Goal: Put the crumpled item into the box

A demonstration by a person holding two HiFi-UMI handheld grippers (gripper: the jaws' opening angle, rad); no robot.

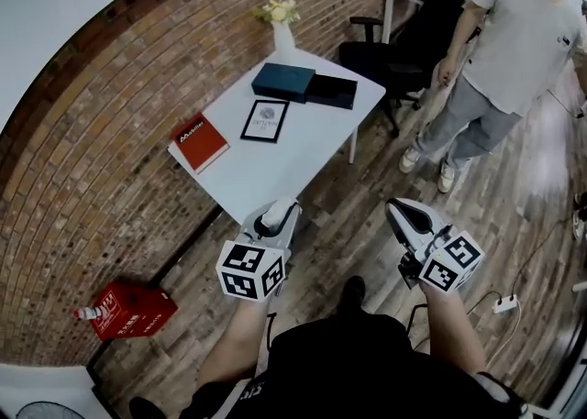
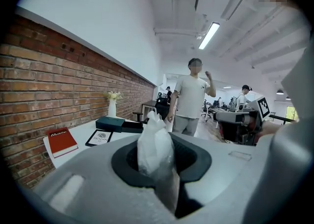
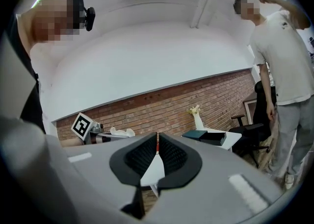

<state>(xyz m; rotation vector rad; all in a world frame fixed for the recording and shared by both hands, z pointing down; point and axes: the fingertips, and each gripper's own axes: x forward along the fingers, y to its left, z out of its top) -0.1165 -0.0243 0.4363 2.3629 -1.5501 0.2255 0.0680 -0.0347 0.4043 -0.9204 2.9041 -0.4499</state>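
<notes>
A crumpled white item [image 2: 154, 144] stands up between the jaws of my left gripper [image 1: 275, 221], which is shut on it. The gripper hangs over the floor just off the near edge of the white table [image 1: 284, 174]. A dark teal box [image 1: 282, 82] lies closed at the table's far side, with a flat black box [image 1: 331, 91] touching it on the right. My right gripper [image 1: 404, 215] is held over the floor to the right of the table. Its jaws meet with nothing between them in the right gripper view [image 3: 157, 142].
On the table also lie a red book [image 1: 200, 140], a framed picture [image 1: 265, 121] and a vase of flowers [image 1: 282, 37]. A person [image 1: 514, 50] stands at the right beside a black office chair [image 1: 404, 41]. A red box [image 1: 133, 309] sits on the floor by the brick wall.
</notes>
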